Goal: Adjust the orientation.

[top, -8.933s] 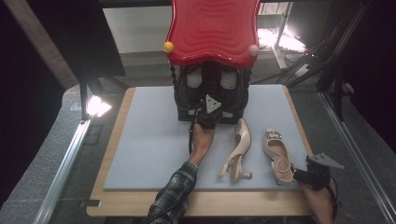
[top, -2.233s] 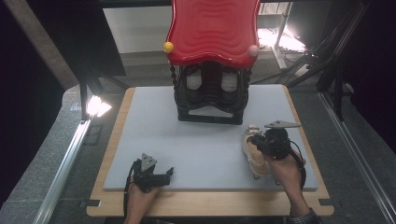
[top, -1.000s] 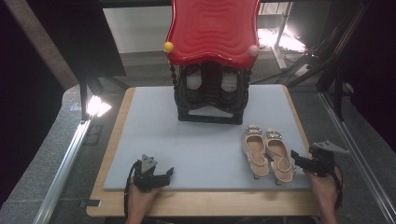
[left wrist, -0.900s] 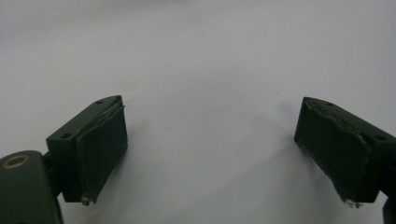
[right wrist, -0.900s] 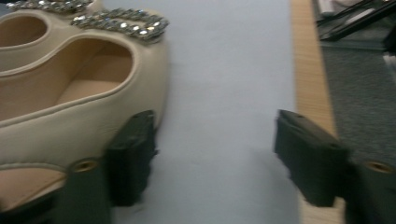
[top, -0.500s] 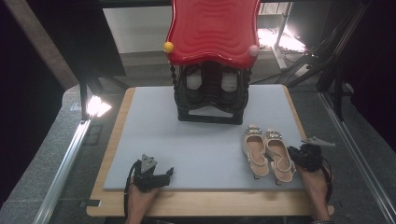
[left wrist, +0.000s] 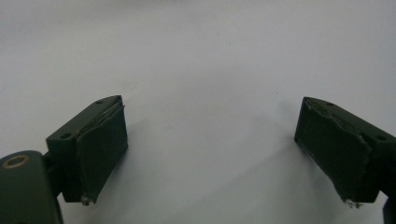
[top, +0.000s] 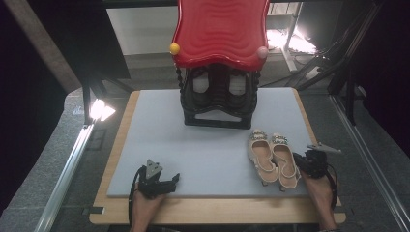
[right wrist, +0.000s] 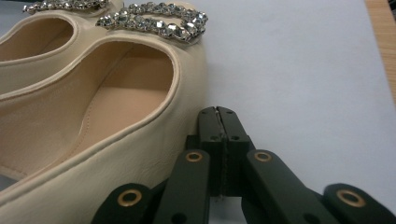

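Observation:
A pair of beige heeled shoes with rhinestone bands stands side by side on the grey mat (top: 212, 145), the left shoe (top: 261, 155) beside the right shoe (top: 284, 159). My right gripper (top: 300, 160) rests on the mat against the outer side of the right shoe (right wrist: 116, 116). Its jaws have just closed, and the right gripper (right wrist: 218, 114) is shut with nothing between its pads. My left gripper (top: 173, 181) lies near the mat's front edge. In its own view the left gripper (left wrist: 210, 140) is open over bare mat.
A black shoe rack (top: 218, 96) under a wavy red top (top: 220, 31) stands at the back of the mat with pale shoes inside. The mat lies on a wooden board (top: 212, 212). A bright lamp (top: 99, 110) sits off the left edge.
My right gripper has slid left to the right shoe's side and its jaws have shut. Both shoes and the left gripper stay where they were.

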Available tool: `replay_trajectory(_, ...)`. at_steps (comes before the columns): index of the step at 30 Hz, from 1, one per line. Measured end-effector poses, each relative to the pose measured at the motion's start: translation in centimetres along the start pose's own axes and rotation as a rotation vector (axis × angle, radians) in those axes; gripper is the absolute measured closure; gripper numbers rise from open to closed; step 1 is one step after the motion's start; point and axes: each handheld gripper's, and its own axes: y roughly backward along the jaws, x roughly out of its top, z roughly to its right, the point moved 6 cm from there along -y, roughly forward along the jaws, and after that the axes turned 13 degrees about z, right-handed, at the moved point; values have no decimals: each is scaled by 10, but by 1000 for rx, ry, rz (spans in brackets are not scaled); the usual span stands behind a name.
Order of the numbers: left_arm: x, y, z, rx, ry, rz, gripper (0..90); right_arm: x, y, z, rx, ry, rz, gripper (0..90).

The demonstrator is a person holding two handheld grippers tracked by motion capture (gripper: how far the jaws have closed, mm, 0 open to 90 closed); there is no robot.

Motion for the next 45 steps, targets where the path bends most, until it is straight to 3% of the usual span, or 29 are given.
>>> replay_trajectory(15, 0, 0, 0, 0, -1, -1, 91, 0, -15, -38, 62, 27, -12, 900)
replay_trajectory(22, 0, 0, 0, 2, -1, -1, 91, 0, -24, -68, 108, 69, -19, 900)
replay_trajectory(25, 0, 0, 0, 2, -2, -2, 90, 0, -26, -74, 113, 92, -16, 900)
replay_trajectory(28, 0, 0, 0, 3, -1, -4, 89, 0, -26, -73, 118, 86, -13, 885)
replay_trajectory(34, 0, 0, 0, 6, 0, -5, 88, 3, -18, -60, 111, 108, 1, 737)
replay_trajectory(40, 1, 0, 1, 10, 3, -14, 87, 2, -3, -32, 40, 144, 19, 516)
replay_trajectory(43, 1, 0, 1, 10, 3, -17, 88, 0, 2, -21, 13, 144, 22, 438)
replay_trajectory(45, 1, 0, 1, 12, 3, -21, 90, -3, 9, -7, -20, 131, 23, 335)
